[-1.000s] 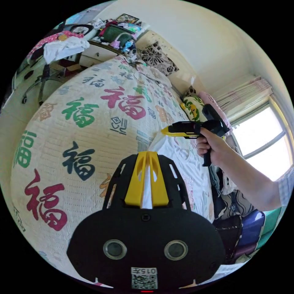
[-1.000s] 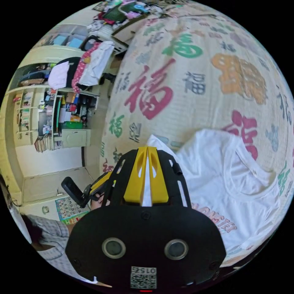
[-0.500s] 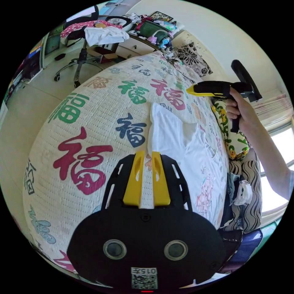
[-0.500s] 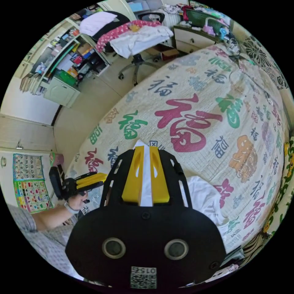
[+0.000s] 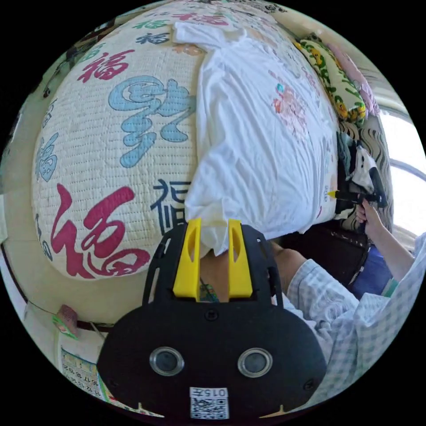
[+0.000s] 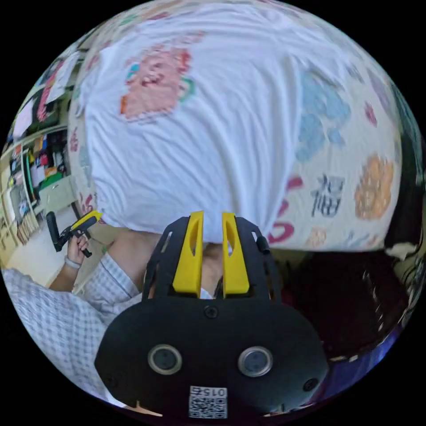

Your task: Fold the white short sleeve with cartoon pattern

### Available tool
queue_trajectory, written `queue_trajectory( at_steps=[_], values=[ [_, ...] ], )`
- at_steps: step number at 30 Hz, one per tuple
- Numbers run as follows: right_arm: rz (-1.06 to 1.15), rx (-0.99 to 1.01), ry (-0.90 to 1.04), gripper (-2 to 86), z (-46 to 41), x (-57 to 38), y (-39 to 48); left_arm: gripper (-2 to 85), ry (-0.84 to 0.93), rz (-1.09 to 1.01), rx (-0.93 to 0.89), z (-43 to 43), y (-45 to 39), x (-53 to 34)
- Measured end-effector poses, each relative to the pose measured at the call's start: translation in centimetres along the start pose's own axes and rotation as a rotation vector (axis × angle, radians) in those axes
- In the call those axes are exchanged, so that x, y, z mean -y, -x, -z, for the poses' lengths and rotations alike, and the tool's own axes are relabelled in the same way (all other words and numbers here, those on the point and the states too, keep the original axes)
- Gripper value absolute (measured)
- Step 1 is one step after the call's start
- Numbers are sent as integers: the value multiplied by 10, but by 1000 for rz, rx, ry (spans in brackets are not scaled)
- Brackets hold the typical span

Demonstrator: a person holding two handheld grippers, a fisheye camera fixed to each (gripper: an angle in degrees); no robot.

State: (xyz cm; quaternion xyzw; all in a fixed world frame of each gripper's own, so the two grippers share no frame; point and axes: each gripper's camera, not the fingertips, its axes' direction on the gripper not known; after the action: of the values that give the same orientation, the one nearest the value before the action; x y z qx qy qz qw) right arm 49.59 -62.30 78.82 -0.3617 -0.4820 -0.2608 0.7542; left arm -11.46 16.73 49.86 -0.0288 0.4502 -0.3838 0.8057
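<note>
The white short-sleeve shirt (image 5: 253,133) lies spread flat on the quilt (image 5: 97,133), its pink cartoon print (image 5: 290,104) facing up. Its hem hangs at the bed's near edge. My left gripper (image 5: 213,222) is open, with the hem's corner just past its tips. My right gripper (image 5: 333,194) hovers at the hem's other corner, held in a hand. In the right gripper view the shirt (image 6: 213,133) and print (image 6: 155,84) spread above my open right gripper (image 6: 212,215). The left gripper (image 6: 91,217) is off to the left there.
A flowered pillow (image 5: 339,75) and a heap of clothes (image 5: 361,164) lie along the bed's far side. The person's checked sleeve (image 5: 355,319) and knee (image 6: 133,253) are close under the grippers. Shelves (image 6: 40,173) stand across the floor.
Both grippers held white cloth a second ago; now both are open. Both views have swung from the shirt's collar end to its hem, and the shirt now lies spread out.
</note>
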Motion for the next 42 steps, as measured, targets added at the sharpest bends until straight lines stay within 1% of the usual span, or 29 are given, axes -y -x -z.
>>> queue_trajectory(
  at_steps=[1,2,4,6,7,9,11,14,16,18,20,22,24,26,28,30,31,32,33,34,37,40,42],
  values=[
    [-80,3,31,84,-11,-24,-28,80,24,-25,72,-14,-12,-1],
    [-143,13,58,87,-21,-43,-52,71,37,-31,106,-20,-16,0],
    [-205,13,96,94,-35,-63,-82,30,25,-36,195,-31,-28,1],
    [-251,46,116,94,-46,-75,-106,12,12,-16,195,-31,-30,-2],
    [-259,101,128,90,-53,-79,-118,7,3,-2,215,-28,-31,-9],
    [-261,139,153,69,-63,-83,-128,4,0,15,226,-25,-31,-21],
    [-256,115,208,7,-74,-87,-135,2,20,52,269,-23,-27,-33],
    [-209,22,216,-5,-69,-102,-136,4,-1,114,244,-22,-18,-45],
    [-219,-20,218,-7,-64,-118,-142,12,-4,179,211,-27,-13,-42],
    [-253,7,223,-6,-60,-137,-156,25,7,212,213,-35,-11,-36],
    [-294,115,203,-1,-51,-161,-175,48,42,214,238,-46,-12,-31],
    [-227,214,122,15,-35,-172,-177,76,146,184,241,-62,-17,-26],
    [-158,189,68,64,-18,-174,-170,82,160,152,255,-65,-27,-27],
    [-112,148,61,82,-10,-166,-158,84,108,148,267,-58,-35,-24],
    [-119,171,77,85,-12,-158,-153,88,20,154,244,-55,-42,-13],
    [-158,133,92,80,-13,-158,-150,96,-1,184,229,-65,-40,1],
    [-182,127,91,72,-10,-164,-149,94,22,199,214,-78,-38,11],
    [-195,126,84,30,-6,-172,-149,93,40,203,214,-86,-37,16],
    [-190,127,82,9,-4,-177,-149,83,72,203,244,-101,-36,21],
    [-174,152,78,3,-1,-187,-149,63,65,179,277,-108,-39,23],
    [-185,181,72,-6,11,-213,-156,18,77,138,303,-111,-38,20],
    [-162,185,75,-8,24,-232,-158,10,59,117,309,-103,-30,10],
    [-128,154,88,-8,31,-241,-156,9,49,148,269,-100,-20,7]
  ],
)
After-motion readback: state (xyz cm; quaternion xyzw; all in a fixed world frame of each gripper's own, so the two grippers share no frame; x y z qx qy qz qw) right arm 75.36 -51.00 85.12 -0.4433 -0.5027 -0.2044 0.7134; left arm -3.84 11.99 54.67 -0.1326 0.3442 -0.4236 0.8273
